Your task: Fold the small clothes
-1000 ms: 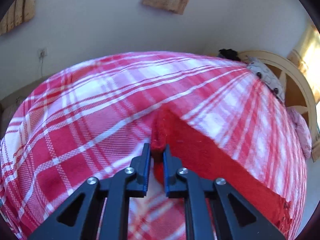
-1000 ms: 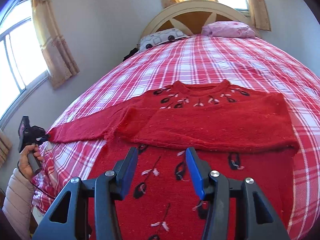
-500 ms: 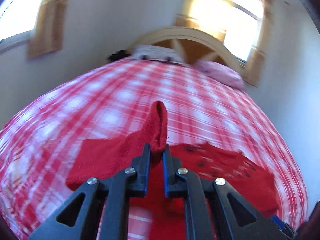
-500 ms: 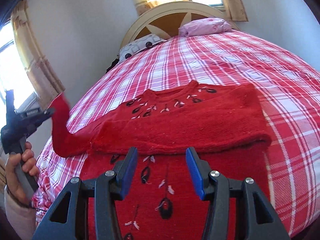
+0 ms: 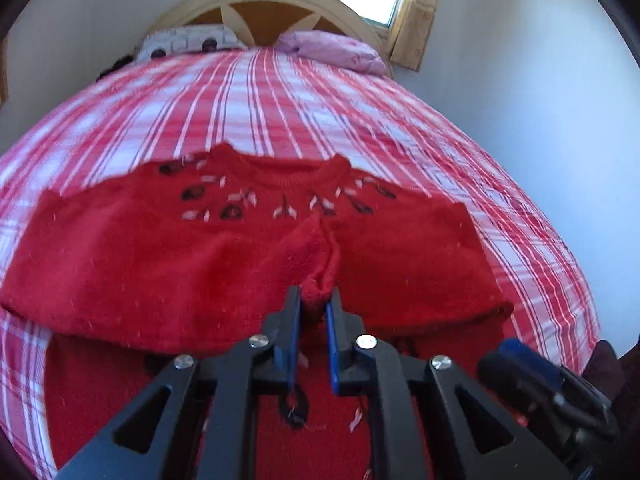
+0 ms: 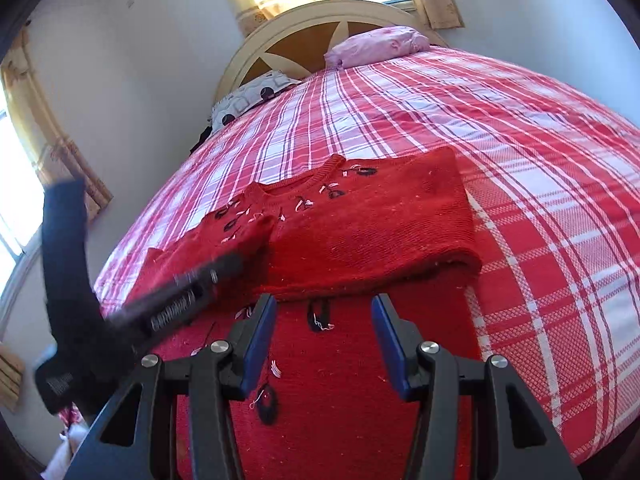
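A small red knit sweater (image 5: 168, 248) with dark and white embroidery lies flat on the plaid bed, neck toward the headboard; it also shows in the right wrist view (image 6: 368, 232). My left gripper (image 5: 314, 304) is shut on the cuff of the left sleeve (image 5: 316, 256) and holds it over the sweater's chest. In the right wrist view the left gripper (image 6: 224, 268) reaches in from the left over the sweater. My right gripper (image 6: 323, 316) is open and empty, just above the sweater's lower body. The right sleeve (image 6: 400, 256) lies folded across the chest.
The bed has a red and white plaid cover (image 5: 280, 112) (image 6: 500, 152). At its head are a pink pillow (image 5: 332, 50), a patterned pillow (image 6: 248, 98) and a curved wooden headboard (image 6: 320, 28). Walls and curtained windows surround the bed.
My left gripper has carried the sleeve cuff from the left edge of the bed up and across, over the sweater's chest. The right gripper stayed open above the lower body.
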